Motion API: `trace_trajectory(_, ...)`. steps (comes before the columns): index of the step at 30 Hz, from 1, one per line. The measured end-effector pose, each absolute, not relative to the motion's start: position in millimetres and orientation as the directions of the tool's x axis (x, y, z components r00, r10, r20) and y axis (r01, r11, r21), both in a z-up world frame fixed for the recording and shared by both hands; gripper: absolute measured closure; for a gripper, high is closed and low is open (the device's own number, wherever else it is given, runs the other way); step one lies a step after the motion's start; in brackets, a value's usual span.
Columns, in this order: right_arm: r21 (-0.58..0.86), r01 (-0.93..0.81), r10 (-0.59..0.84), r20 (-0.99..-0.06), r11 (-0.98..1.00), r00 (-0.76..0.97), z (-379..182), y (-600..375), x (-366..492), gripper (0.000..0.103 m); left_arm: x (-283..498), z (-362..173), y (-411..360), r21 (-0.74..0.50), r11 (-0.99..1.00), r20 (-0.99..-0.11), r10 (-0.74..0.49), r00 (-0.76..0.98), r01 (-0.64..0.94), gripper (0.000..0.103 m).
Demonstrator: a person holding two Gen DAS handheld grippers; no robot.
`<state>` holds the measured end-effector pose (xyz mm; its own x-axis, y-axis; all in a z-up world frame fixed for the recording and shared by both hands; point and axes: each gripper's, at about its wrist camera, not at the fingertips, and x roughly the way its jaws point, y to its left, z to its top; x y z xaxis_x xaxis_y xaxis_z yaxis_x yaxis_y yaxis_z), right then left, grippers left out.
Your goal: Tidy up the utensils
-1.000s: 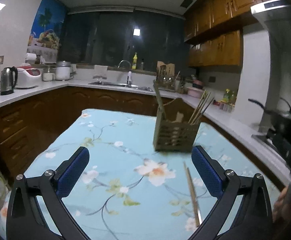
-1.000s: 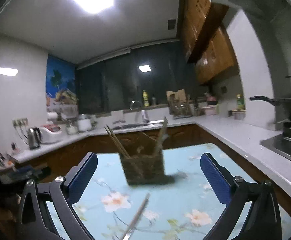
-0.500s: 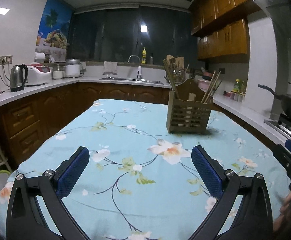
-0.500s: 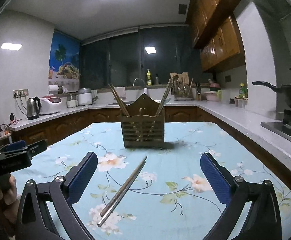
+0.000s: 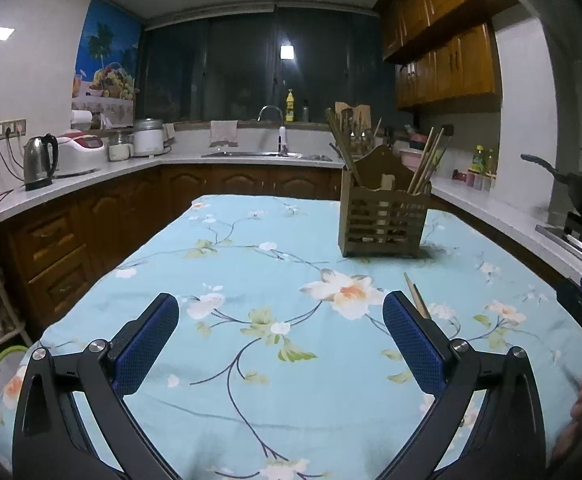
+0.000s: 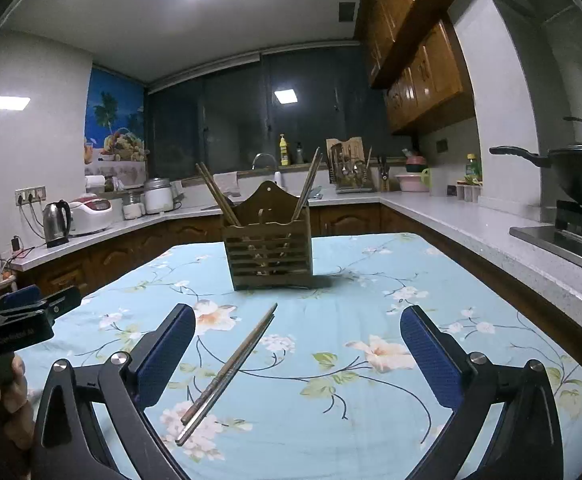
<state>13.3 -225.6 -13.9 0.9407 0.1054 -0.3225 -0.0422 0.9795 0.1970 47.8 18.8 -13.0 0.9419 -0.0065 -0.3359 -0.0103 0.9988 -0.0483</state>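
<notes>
A slatted wooden utensil holder (image 5: 384, 222) (image 6: 270, 254) stands upright on the floral blue tablecloth, with chopsticks leaning out on both sides. A loose pair of chopsticks (image 6: 227, 372) lies flat on the cloth in front of it; only its tip (image 5: 418, 295) peeks out behind a finger in the left wrist view. My right gripper (image 6: 297, 354) is open just above the table, with the loose pair between its fingers, nearer the left finger (image 6: 163, 354). My left gripper (image 5: 279, 342) is open and empty over bare cloth, left of the pair.
The table's far edge (image 5: 267, 198) faces wooden cabinets and a white counter with a sink (image 5: 267, 154). A kettle (image 5: 41, 164) and rice cooker stand at the left. A black wok (image 6: 579, 170) sits on the stove at the right. A hand (image 6: 9, 396) holds the left gripper.
Both grippers have drawn back and levelled out above the table. The holder and loose chopsticks have not moved on the cloth; both grippers stay open.
</notes>
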Motion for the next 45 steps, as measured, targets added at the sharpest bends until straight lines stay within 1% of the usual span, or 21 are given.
trace_trajectory(13, 0.186, -0.047, 0.105, -0.318, 0.981, 0.942, -11.4, -226.7, 13.2, 0.000, 47.0, -12.7, 18.0, -0.030, 0.999, -0.324, 0.007, 0.946, -0.017, 0.000)
trace_trajectory(45, 0.186, -0.052, 0.109, -0.315, 0.981, 0.943, -11.1, -224.9, 12.4, 0.000, 40.1, -6.3, 10.8, 0.005, 1.000, -0.285, -0.009, 0.959, 0.010, 0.000)
